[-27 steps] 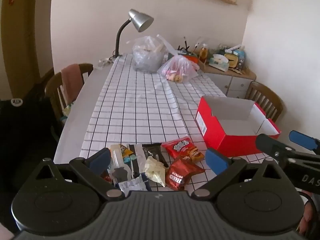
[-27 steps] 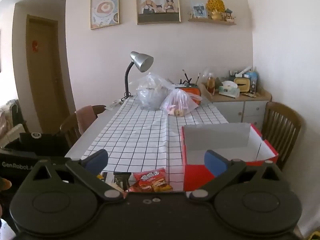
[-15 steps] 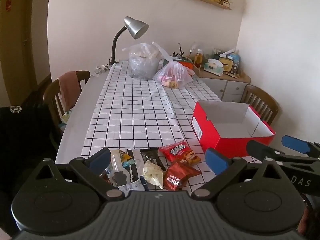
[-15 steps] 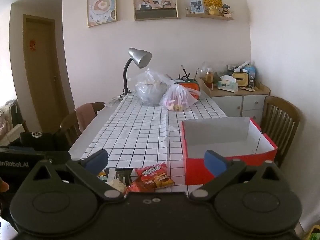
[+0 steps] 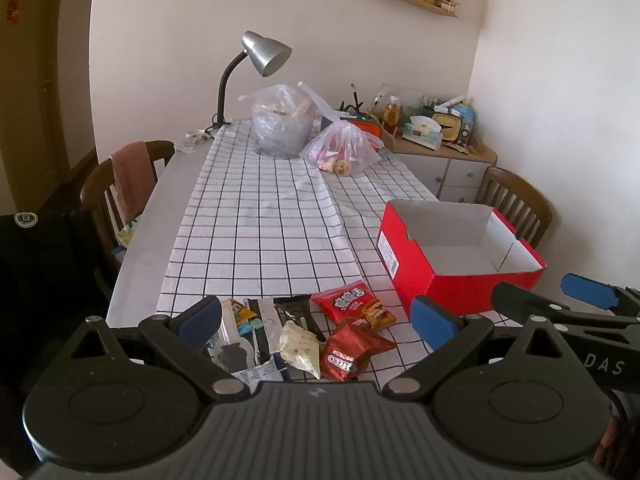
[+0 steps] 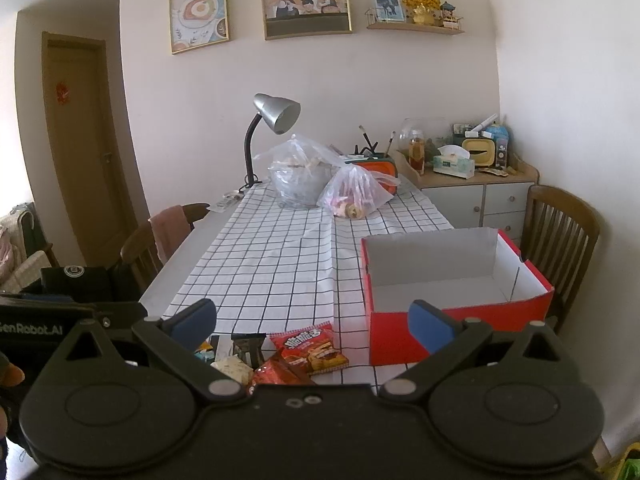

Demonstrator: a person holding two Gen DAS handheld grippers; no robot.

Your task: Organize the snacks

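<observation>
The left hand-held gripper (image 5: 316,318) hangs above the near edge of the desk (image 5: 160,200) with its blue-tipped fingers spread wide apart and nothing between them. Directly below the gap lies a loose pile of snacks: an Oreo packet (image 5: 350,354) nearest, a pale wrapped snack (image 5: 300,346) touching its left side, a red biscuit bag (image 5: 352,304) just behind, and several dark and clear wrappers (image 5: 256,324) to the left. The right hand-held gripper (image 6: 312,322) is also held wide apart and empty, over the same near edge; its fingers show at the right border of the left wrist view. Just right of the pile an open red box (image 5: 460,252) with a white inside sits on the checked cloth (image 5: 260,220). At the far end of the desk stand two plastic bags (image 5: 312,128) and a silver lamp (image 5: 264,54).
</observation>
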